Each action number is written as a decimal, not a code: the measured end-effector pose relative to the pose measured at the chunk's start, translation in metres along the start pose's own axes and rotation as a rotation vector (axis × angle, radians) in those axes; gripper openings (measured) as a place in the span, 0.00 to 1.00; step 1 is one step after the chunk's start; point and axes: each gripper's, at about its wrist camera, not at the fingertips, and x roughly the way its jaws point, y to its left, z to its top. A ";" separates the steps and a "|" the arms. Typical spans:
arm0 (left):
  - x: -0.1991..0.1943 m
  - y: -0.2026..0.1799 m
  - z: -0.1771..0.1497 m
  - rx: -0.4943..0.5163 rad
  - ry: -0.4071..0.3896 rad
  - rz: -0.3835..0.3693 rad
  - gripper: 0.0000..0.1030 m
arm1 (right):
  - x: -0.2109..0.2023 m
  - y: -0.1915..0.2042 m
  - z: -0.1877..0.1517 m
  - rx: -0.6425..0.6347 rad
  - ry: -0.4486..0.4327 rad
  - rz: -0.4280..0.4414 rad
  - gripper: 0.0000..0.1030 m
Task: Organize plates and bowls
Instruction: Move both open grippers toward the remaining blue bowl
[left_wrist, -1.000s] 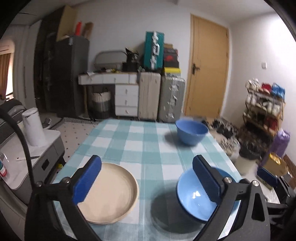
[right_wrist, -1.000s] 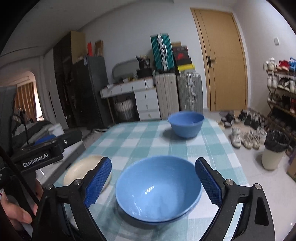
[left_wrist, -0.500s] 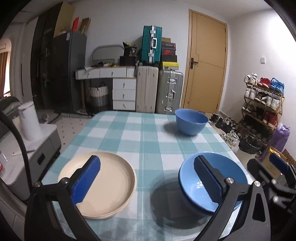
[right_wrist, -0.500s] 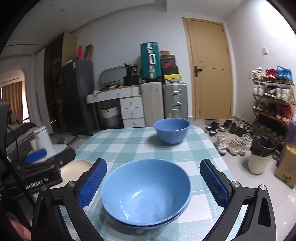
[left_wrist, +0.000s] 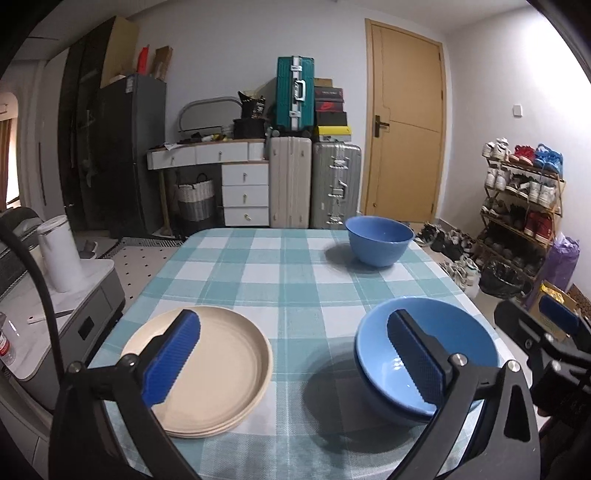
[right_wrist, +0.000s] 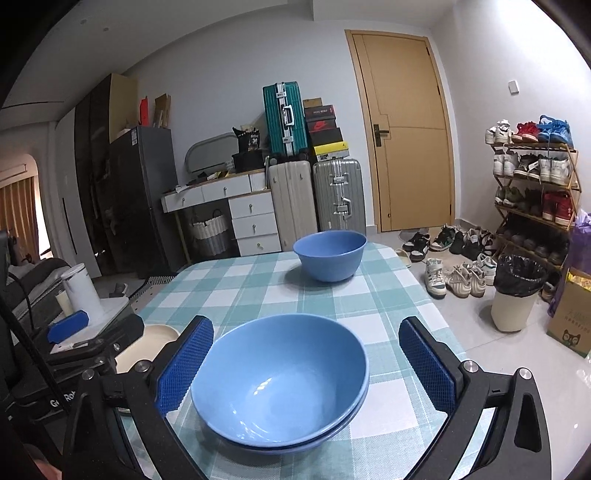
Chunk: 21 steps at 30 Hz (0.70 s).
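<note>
On the counter (left_wrist: 295, 266), the left hand-held gripper (left_wrist: 295, 358) hangs spread wide and empty over the stacked cream plates (left_wrist: 221, 362) (whole only in the left wrist view). The right hand-held gripper (right_wrist: 304, 369) has just been opening and now brackets the nested blue bowls (right_wrist: 280, 380), pads clear of the rim. The lone blue bowl (right_wrist: 330, 254) sits at the far edge.

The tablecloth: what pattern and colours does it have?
The tablecloth is teal-and-white check, clearest in the left wrist view.
</note>
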 end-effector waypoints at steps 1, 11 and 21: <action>0.000 0.002 0.001 -0.010 -0.004 0.001 1.00 | 0.001 0.001 0.000 -0.004 0.005 0.005 0.99; -0.003 0.008 0.001 -0.045 -0.010 -0.007 1.00 | 0.000 0.004 -0.002 -0.016 0.002 0.003 0.99; -0.005 0.010 0.003 -0.049 -0.001 -0.013 1.00 | 0.004 -0.004 -0.002 0.024 0.032 0.005 0.99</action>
